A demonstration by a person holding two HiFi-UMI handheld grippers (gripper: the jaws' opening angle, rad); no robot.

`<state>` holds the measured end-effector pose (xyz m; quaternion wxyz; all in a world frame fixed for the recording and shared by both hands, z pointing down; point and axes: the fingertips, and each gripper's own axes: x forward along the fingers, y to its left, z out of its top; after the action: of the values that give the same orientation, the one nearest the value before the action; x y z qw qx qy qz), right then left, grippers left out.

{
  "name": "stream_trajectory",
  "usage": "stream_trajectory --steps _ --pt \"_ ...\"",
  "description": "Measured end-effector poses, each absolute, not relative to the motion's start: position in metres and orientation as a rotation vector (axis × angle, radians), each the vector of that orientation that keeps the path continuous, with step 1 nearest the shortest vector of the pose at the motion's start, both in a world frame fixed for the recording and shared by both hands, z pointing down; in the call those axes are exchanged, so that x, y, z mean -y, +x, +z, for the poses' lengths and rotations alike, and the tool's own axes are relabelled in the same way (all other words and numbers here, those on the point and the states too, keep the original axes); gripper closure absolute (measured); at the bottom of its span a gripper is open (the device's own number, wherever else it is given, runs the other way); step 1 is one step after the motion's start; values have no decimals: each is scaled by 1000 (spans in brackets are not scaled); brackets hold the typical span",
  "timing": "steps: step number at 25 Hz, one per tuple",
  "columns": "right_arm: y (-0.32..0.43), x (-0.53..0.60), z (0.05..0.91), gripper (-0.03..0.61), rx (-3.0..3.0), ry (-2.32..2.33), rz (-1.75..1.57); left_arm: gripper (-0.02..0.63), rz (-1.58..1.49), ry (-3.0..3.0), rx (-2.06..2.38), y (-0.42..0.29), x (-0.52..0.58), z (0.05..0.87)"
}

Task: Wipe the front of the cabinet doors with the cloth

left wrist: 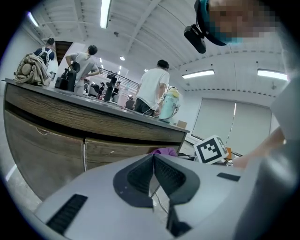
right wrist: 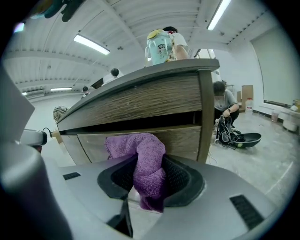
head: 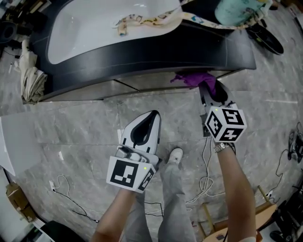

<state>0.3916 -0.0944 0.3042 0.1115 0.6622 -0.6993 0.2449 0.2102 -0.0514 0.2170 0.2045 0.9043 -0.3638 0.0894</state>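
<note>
**Right gripper** (head: 208,89) (right wrist: 150,180): far right, up against the cabinet. Its own view shows the jaws clamped on the cloth (right wrist: 148,164), which bulges above them in a folded hump and hangs below in a short tail. The head view shows only a purple tuft (head: 193,78) under the tabletop's overhang.

**Cloth**: purple, at the doors (right wrist: 180,140) near the cabinet's right corner post. Whether it presses on the wood cannot be told from any view.

**Left gripper** (head: 152,115) (left wrist: 153,161): held nearer and to the left, over the floor (head: 71,127), well apart from the cabinet. Jaws closed tip to tip, nothing between them. Its view catches the cloth as a small purple patch (left wrist: 164,152) beside the other gripper's marker cube.

**Doors** (head: 94,89) (left wrist: 42,145): wood grain, with a dark gap above them. The left gripper view shows the seam between two of them; from the head view they are a thin strip.

**Tabletop** (head: 94,28): pale with a dark rim. It carries a patterned strap (head: 142,20), seen from the head view alone, and a mint jug (head: 236,12) (right wrist: 159,47) at the right end.

**Bundle** (head: 31,75) (left wrist: 33,70): beige, at the left end.

**People** (left wrist: 152,89): standing beyond the tabletop, plain in the left gripper view.

**Cables** (head: 206,182): loose on the near floor.
</note>
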Motion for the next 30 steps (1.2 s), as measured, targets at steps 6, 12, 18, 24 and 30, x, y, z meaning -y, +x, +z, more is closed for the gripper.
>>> stream_trajectory --steps 6,12,18,24,30 --pt "432 86 301 423 2012 1994 709 603 261 2545 971 234 42 217" --pt "459 81 299 423 1971 2001 680 603 272 2549 956 242 39 221" --pt "475 68 297 423 1915 2087 699 603 267 2551 982 228 50 219" --pt "423 40 307 423 1950 2060 768 603 292 2535 1001 192 57 225" --pt "301 31 342 423 2062 1800 794 603 327 2523 997 154 63 233"
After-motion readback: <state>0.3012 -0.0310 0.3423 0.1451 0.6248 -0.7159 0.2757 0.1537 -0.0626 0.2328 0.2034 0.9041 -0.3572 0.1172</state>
